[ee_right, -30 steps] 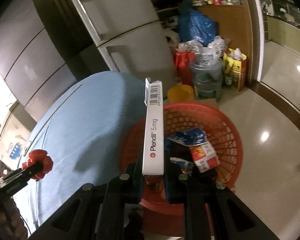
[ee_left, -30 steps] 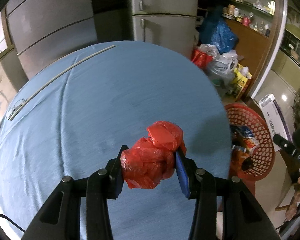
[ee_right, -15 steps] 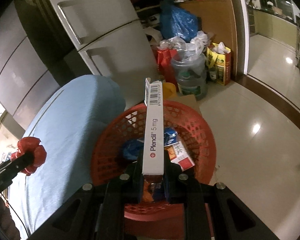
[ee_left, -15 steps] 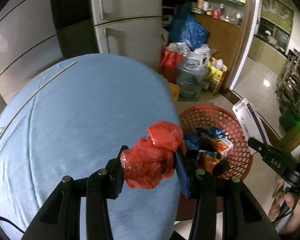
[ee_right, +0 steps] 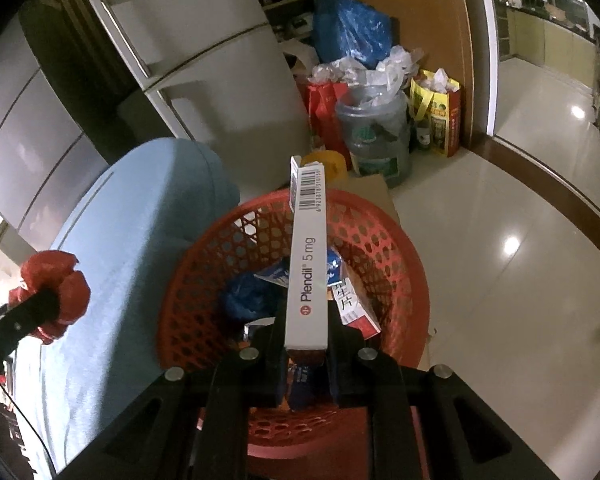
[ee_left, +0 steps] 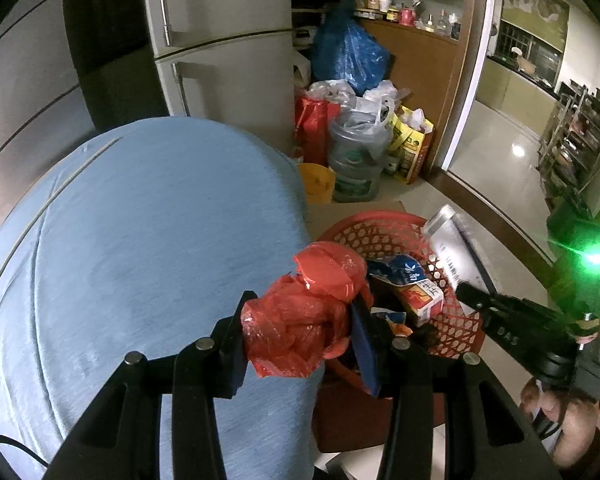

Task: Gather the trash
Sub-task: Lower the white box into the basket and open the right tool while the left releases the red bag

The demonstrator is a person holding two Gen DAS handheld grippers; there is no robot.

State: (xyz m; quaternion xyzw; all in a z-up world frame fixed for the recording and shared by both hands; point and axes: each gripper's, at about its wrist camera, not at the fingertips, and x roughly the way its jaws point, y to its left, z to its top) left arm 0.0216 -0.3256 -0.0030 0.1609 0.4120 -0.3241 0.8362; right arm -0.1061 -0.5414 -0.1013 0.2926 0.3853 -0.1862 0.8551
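Several cartons and wrappers, perhaps a blue bag, fill the red basket (ee_right: 384,248).

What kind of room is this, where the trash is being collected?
Likely a home kitchen or pantry corner: a tall refrigerator, shelves of jars, and stuffed shopping bags on the floor beside the red basket.

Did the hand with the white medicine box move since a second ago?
Yes. The right gripper, shut on the Plendil box, has moved from beside the blue table to over the red basket.
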